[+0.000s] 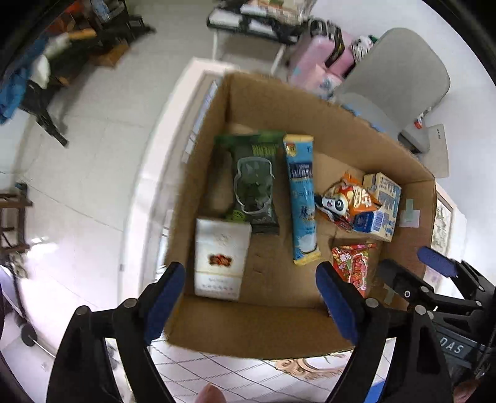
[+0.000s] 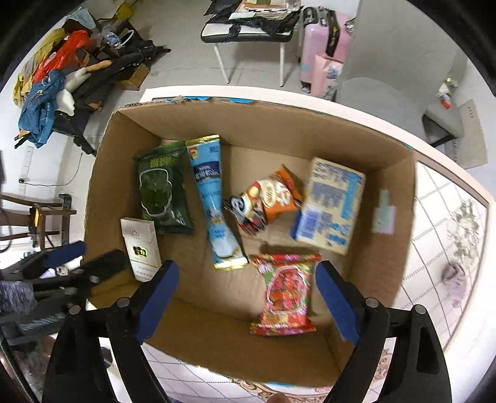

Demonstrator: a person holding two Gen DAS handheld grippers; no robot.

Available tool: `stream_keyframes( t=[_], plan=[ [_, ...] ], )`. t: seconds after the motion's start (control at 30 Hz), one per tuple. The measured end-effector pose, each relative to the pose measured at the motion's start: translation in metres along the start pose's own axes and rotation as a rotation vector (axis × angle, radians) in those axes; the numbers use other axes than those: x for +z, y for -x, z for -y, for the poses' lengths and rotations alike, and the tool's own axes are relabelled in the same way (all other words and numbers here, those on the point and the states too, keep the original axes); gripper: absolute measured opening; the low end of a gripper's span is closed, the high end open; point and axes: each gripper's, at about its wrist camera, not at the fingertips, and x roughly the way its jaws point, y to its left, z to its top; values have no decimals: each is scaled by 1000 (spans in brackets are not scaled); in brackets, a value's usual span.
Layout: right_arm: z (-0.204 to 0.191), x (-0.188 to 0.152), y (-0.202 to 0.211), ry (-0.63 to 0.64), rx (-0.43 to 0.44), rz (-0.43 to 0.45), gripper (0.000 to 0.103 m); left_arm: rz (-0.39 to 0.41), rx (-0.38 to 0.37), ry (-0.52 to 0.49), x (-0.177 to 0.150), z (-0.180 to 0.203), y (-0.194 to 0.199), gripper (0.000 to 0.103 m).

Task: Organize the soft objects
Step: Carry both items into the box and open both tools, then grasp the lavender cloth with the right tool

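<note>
Two sets of tongs hang over one open cardboard box [image 2: 310, 130], both spread wide with nothing between their blue pads. The left tongs [image 1: 251, 297] fill the bottom of the left wrist view; the right tongs [image 2: 248, 297] fill the bottom of the right wrist view, and each shows at the edge of the other's picture.

The box sits on a bench [image 2: 449, 217] with a white grid-patterned top, and seven items lie on its floor. Nearest the right tongs, at lower centre of that view, is one red snack bag [image 2: 286, 294]. At lower left stands one white carton [image 2: 141, 245], near the box wall. In mid-frame lie one long blue pouch [image 2: 214, 198], and left of it, just beside, one dark green bag [image 2: 162, 192] whose lower end meets the white carton. Right of the blue pouch are one orange snack bag [image 2: 276, 192] overlapping one small panda-print packet [image 2: 245, 214], and one blue-and-cream carton [image 2: 331, 204] touching the orange bag.

Beyond the bench, at the top of the frame, stand one pink suitcase [image 2: 322, 43] and one small dark-topped table [image 2: 248, 28].
</note>
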Motion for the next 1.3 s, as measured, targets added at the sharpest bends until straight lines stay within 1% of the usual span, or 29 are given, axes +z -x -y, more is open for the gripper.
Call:
stream_keyframes(
  t=[0.13,0.2,0.37,0.47,0.53,0.6,0.63,0.73,0.77,0.83,0.87,0.93,0.97,1.0,1.07,1.13,1.23,1.3],
  plan=[
    [5,-26,24,-12,-46,59,93,84,42,-25,-18,8,30,86],
    [7,-40,37,-17,-48,87,93,114,52,-32,-29,12,41,86],
    [13,-76,65,-24,-26,150,93,169,59,-47,-55,25,63,86],
    [19,-95,80,-18,-11,185,93,192,70,-56,-69,37,69,86],
    [29,-105,86,-37,28,191,93,197,74,-57,-75,44,71,86],
    [49,-115,91,-69,47,193,93,192,60,-58,-82,53,73,86],
    [61,-118,93,-94,60,196,93,190,59,-59,-86,58,73,86],
    [118,-126,95,-216,89,193,93,189,76,-81,-91,82,69,86],
    [146,-129,94,-275,93,191,93,192,91,-88,-92,89,68,86],
    [192,-132,89,-362,80,177,93,203,136,-102,-89,107,60,86],
    [215,-132,85,-405,71,167,93,203,140,-103,-88,112,56,86],
    [275,-133,69,-525,55,142,93,183,156,-91,-82,125,39,86],
    [297,-133,62,-570,55,130,93,162,157,-81,-78,131,28,86],
    [330,-133,49,-643,71,115,93,142,168,-69,-74,137,17,86],
    [374,-133,26,-753,99,86,93,113,188,-54,-69,151,-5,86],
    [408,-131,6,-840,127,70,93,91,231,-52,-62,165,-25,86],
    [439,-123,-20,-919,156,37,93,73,279,-67,-56,181,-47,86],
    [454,-118,-37,-977,201,20,93,58,313,-77,-50,188,-61,86]
  ],
)
